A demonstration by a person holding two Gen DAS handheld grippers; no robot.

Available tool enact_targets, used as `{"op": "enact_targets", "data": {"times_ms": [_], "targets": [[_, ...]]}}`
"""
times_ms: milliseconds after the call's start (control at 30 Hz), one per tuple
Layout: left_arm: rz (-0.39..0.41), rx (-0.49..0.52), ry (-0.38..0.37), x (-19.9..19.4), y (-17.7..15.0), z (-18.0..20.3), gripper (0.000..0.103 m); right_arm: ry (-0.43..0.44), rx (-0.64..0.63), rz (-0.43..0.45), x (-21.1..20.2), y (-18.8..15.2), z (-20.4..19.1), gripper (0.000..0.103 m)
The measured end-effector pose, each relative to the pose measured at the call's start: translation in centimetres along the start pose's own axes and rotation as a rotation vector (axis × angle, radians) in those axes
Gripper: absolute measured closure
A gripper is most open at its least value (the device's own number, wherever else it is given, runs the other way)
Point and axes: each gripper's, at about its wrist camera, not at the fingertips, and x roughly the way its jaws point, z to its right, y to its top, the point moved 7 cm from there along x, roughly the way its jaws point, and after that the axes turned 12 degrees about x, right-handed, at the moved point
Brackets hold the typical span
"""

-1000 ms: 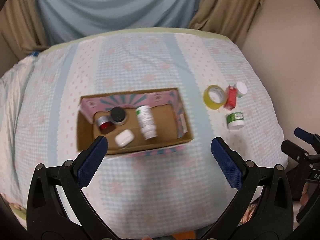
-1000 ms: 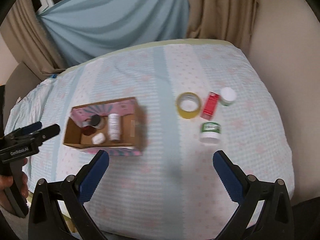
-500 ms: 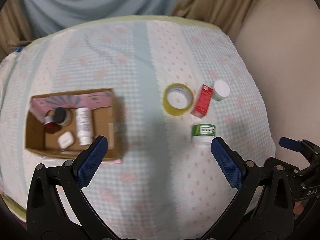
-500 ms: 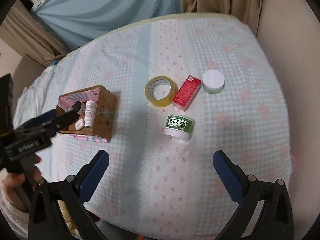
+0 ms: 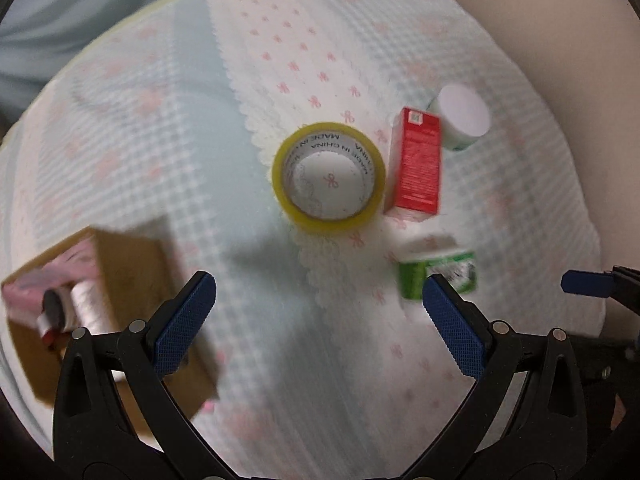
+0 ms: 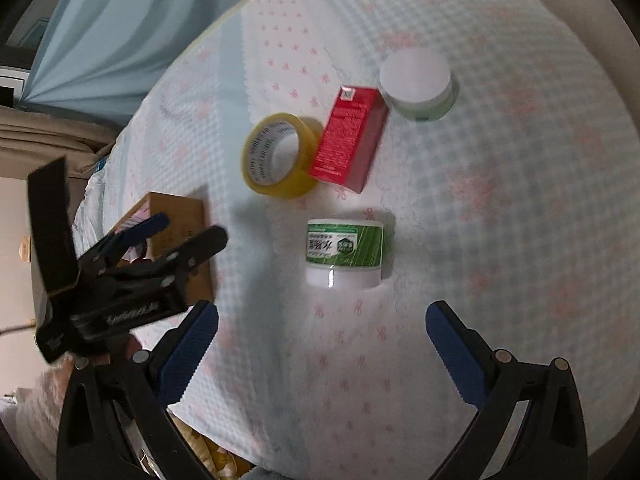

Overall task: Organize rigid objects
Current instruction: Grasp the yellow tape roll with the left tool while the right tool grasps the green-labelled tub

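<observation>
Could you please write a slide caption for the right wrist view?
Open right gripper above a green-labelled jar lying sideways, near tape roll, red box and white-lidded jar.

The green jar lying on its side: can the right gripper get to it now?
Probably yes. The right gripper is open, the green jar lies just ahead of it, and only bare tablecloth shows between.

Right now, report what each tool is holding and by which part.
Nothing is held. The left tool and right tool are both open, above the tablecloth.
</observation>
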Motion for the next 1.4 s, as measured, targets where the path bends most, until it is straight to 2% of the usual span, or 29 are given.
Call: {"op": "enact_targets", "data": {"times_ms": [300, 600, 633, 767, 833, 867, 1100, 1400], "targets": [[-0.071, 0.084, -0.051, 8.9, 3.1, -0.4, 0.000, -0.002, 0.009, -0.093, 6.9, 1.4, 1.2, 0.000], [-0.083, 0.164, -0.037, 12.3, 4.9, -0.1, 0.000, -0.018, 0.037, -0.118, 10.2, 2.5, 0.8, 0.000], [-0.081, 0.183, -0.027, 12.6, 4.9, 0.0, 0.000, -0.015, 0.042, -0.122, 10.4, 2.7, 0.8, 0.005], [-0.059, 0.230, 0.003, 12.6, 5.1, 0.5, 0.001, -0.039, 0.057, -0.148, 11.3, 2.8, 1.1, 0.024], [-0.046, 0.238, -0.001, 12.5, 5.0, 0.9, 0.007, -0.058, 0.073, -0.145, 11.3, 2.9, 1.5, 0.032], [-0.044, 0.239, 0.004, 12.4, 5.0, 1.1, 0.007, -0.063, 0.080, -0.143, 11.3, 2.9, 1.8, 0.036], [-0.034, 0.236, 0.024, 11.7, 5.5, 1.5, 0.007, -0.053, 0.122, -0.148, 10.7, 3.2, 2.5, 0.037], [-0.016, 0.234, 0.052, 8.6, 3.7, 1.2, 0.007, -0.048, 0.130, -0.124, 9.3, 2.8, 2.5, 0.037]]}}
